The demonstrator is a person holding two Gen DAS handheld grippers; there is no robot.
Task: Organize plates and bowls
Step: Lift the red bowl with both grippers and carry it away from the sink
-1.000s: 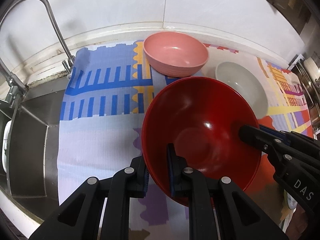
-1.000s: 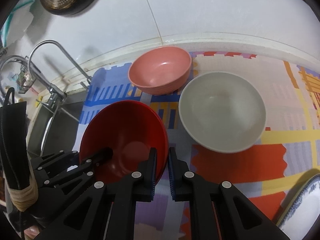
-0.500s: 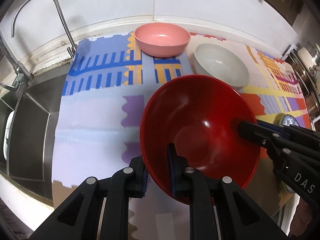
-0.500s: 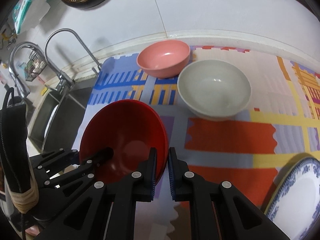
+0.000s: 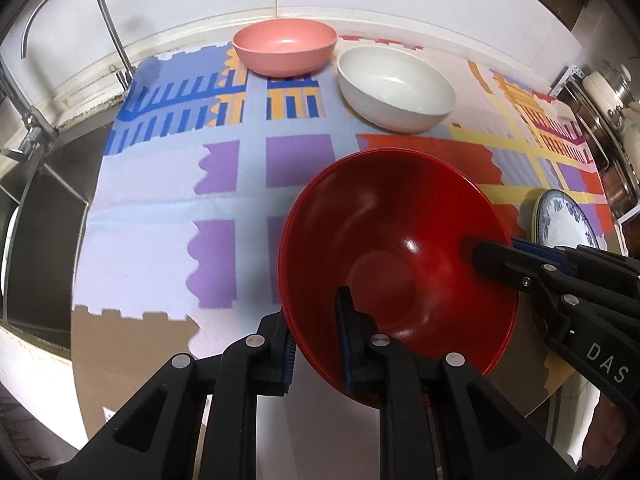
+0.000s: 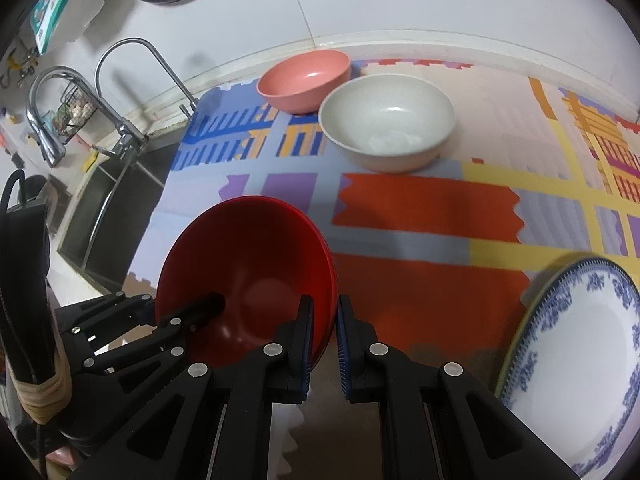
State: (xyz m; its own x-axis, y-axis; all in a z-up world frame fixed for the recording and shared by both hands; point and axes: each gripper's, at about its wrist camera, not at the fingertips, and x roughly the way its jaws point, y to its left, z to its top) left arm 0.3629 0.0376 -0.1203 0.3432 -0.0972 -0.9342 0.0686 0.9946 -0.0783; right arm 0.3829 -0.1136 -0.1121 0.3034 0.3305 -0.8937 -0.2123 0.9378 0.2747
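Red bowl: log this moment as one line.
red bowl: lifted, tilted | left gripper: on rim | right gripper: on rim | white bowl: on mat

Home kitchen: sink (image 6: 108,204), faucet (image 5: 80,32), bowls (image 5: 396,88).

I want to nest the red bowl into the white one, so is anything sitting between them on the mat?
Nothing visible does. The red bowl, gripped at its rim by both grippers, has only bare patterned mat between it and the white bowl. The pink bowl sits behind and beside the white one; the blue-patterned plate lies off to the right.
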